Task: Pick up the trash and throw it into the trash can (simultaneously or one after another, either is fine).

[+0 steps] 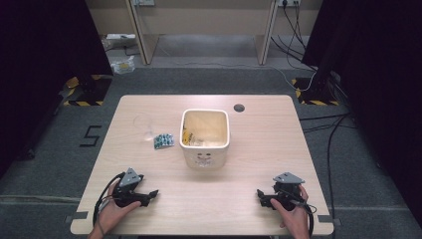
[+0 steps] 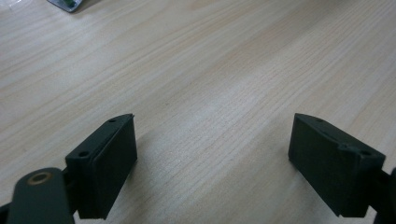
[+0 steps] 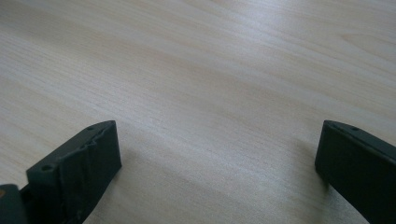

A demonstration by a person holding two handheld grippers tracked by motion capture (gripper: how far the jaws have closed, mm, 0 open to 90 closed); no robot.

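Lower left of the high view: the left gripper [image 1: 149, 195], held in a hand [image 1: 110, 215], rests on the table [image 1: 259, 149]; its jaws stand wide apart with bare wood between them, as the left gripper view confirms. Lower right: the right gripper [image 1: 261, 195] likewise lies on the tabletop, jaws spread and holding nothing. Farther up, left of centre, a blister pack [image 1: 163, 141] lies flat, well apart from both grippers and up-right of the left one. Just right of the pack stands a cream square bin [image 1: 205, 154], with small items inside.
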